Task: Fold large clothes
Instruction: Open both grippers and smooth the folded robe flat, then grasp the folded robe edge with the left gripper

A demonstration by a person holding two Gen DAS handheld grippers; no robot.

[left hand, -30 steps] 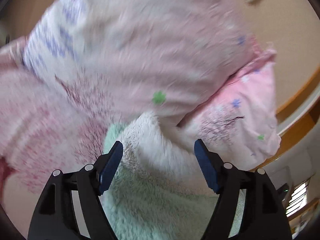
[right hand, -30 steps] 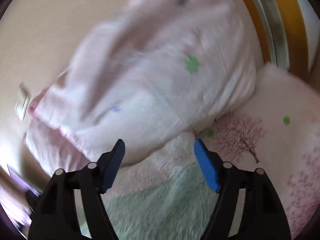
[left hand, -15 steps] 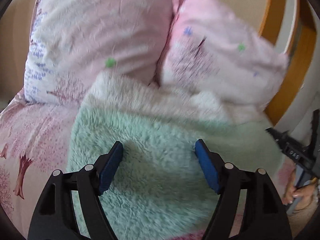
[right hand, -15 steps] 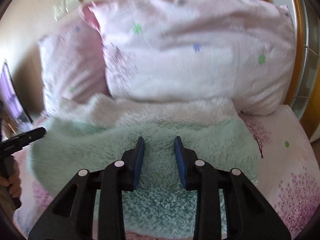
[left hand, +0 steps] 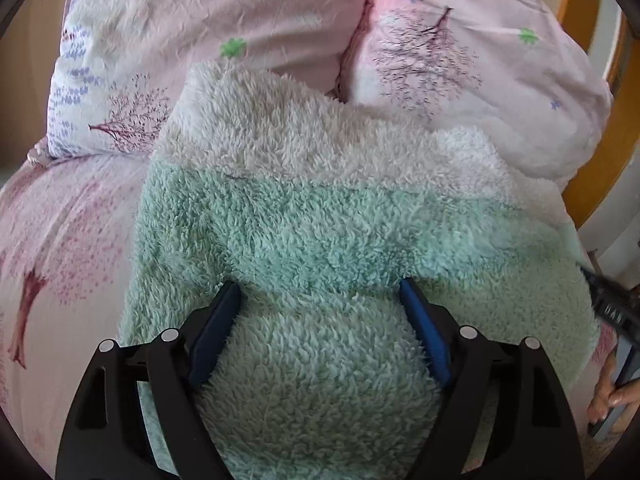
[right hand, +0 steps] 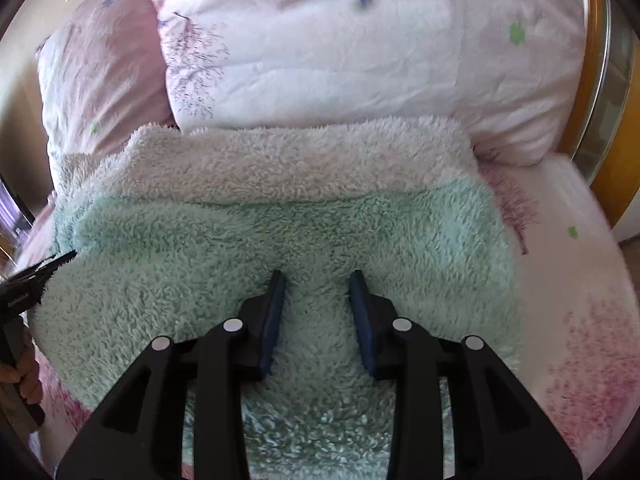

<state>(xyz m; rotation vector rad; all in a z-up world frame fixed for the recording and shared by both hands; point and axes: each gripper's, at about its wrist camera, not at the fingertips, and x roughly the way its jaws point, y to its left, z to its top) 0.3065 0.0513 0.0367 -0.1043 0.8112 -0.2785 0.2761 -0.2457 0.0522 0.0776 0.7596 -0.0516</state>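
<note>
Both pairs of jaws sit low over the same fluffy garment [left hand: 320,232], a mint-green and cream fleece piece spread on a bed. On the left gripper [left hand: 320,304] the jaws stand wide and are opening further; a rounded hump of green fleece bulges up between the blue pads [left hand: 212,332], brushing their inner faces, though they do not appear to pinch it. On the right gripper [right hand: 316,300] the jaws are much narrower, with a strip of green fleece [right hand: 316,208] filling the gap between them; the blue pads [right hand: 272,320] press into the pile on either side, so they seem to have hold of a fold of the cloth.

Just ahead of both sets of jaws the green part of the garment runs across in a thick, doubled-over band. Beyond that band lies the cream part, its far edge touching the pillows.

Off to the right of the left jaws, at the garment's edge, the black tip of the other gripper and a person's fingers [left hand: 612,396] show. To the left of the right jaws, a dark gripper tip and a hand [right hand: 24,376] show likewise.

Under the garment is a pink bedsheet [left hand: 60,248] printed with trees. Farthest off, two pillows [right hand: 380,48] in the same print lean side by side, touching, with a wooden bed frame [left hand: 608,136] to the right of them.
</note>
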